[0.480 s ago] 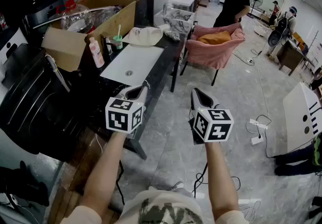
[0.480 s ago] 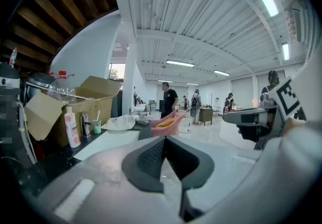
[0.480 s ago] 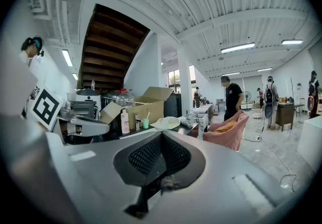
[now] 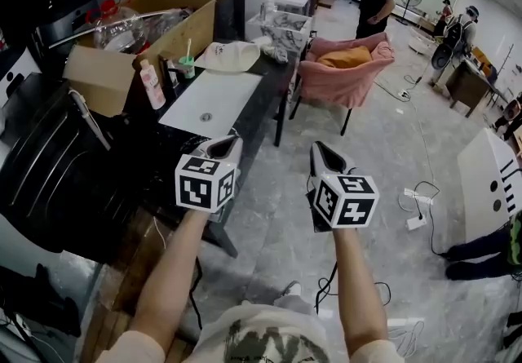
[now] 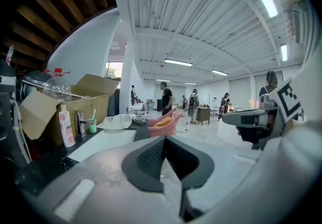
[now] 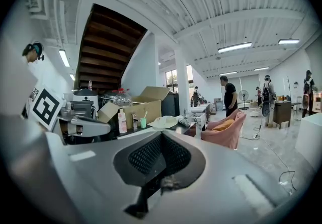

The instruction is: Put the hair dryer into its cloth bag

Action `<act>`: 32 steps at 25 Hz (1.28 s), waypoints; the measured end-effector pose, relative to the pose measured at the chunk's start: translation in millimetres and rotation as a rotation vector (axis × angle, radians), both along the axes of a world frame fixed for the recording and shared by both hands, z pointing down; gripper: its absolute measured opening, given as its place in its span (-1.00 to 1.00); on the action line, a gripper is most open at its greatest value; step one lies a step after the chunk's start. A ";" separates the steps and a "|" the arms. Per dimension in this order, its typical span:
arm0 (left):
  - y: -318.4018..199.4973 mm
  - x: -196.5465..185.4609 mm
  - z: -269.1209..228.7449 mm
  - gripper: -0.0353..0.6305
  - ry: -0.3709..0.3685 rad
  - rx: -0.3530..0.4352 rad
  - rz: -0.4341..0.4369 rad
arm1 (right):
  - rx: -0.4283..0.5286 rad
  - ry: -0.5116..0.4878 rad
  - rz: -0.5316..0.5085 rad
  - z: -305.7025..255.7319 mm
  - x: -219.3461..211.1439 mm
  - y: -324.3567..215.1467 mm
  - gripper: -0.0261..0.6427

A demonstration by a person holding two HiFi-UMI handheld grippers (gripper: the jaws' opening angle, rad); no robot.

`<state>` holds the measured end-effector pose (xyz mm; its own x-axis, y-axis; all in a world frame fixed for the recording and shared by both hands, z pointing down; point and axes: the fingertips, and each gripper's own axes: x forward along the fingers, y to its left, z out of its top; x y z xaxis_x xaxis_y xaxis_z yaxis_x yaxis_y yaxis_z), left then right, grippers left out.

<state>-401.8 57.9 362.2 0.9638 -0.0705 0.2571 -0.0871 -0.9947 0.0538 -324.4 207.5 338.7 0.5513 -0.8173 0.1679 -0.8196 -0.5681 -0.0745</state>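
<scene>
Both grippers are up and level over the floor, two of them side by side, each carrying one checkered marker cube. The left gripper [image 4: 227,141] has its jaws pressed tight together with nothing between them, the black dimpled pads meeting in a sharp V inside a smooth grey shell. It's the same on the right gripper [image 4: 320,150], jaws fully together and empty. Ahead on the left is one dark table [image 4: 263,96] carrying one flat white slab [image 4: 208,103], one pink bottle [image 4: 152,84], one green cup [image 4: 188,66] and one open cardboard box [image 4: 175,23]. At its far end lies one pale floppy cloth piece [image 4: 232,55], but I can't tell whether that's the bag. The hair dryer I cannot pick out. Beyond is one pink padded armchair [image 4: 347,80].
</scene>
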 end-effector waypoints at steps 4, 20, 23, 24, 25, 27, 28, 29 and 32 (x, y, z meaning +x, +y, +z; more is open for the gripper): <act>0.7 10.6 0.5 -0.88 0.012 0.006 0.002 | -0.005 -0.004 0.004 3.4 10.0 -1.3 -0.92; -10.8 113.5 0.2 -0.66 0.010 -0.003 -0.097 | -0.003 -0.034 -0.087 10.9 124.6 -15.6 -0.75; -12.2 137.8 0.4 -0.57 0.005 -0.009 -0.113 | -0.008 -0.044 -0.108 12.0 150.0 -17.5 -0.67; -12.5 145.5 0.8 -0.57 0.005 -0.013 -0.117 | -0.010 -0.046 -0.115 12.1 158.1 -18.1 -0.65; -12.6 153.2 1.3 -0.57 0.004 -0.017 -0.121 | -0.012 -0.047 -0.122 12.0 166.3 -18.5 -0.63; -11.8 168.1 2.4 -0.49 0.000 -0.020 -0.128 | -0.012 -0.050 -0.137 11.7 182.1 -18.9 -0.55; -11.1 175.0 3.1 -0.47 -0.003 -0.019 -0.132 | -0.012 -0.051 -0.144 11.8 189.7 -18.9 -0.53; -10.5 181.6 3.6 -0.47 -0.005 -0.019 -0.137 | -0.013 -0.053 -0.149 12.2 197.2 -18.9 -0.53; -10.5 199.4 5.5 -0.40 -0.011 -0.020 -0.152 | -0.015 -0.059 -0.165 13.0 218.6 -20.0 -0.49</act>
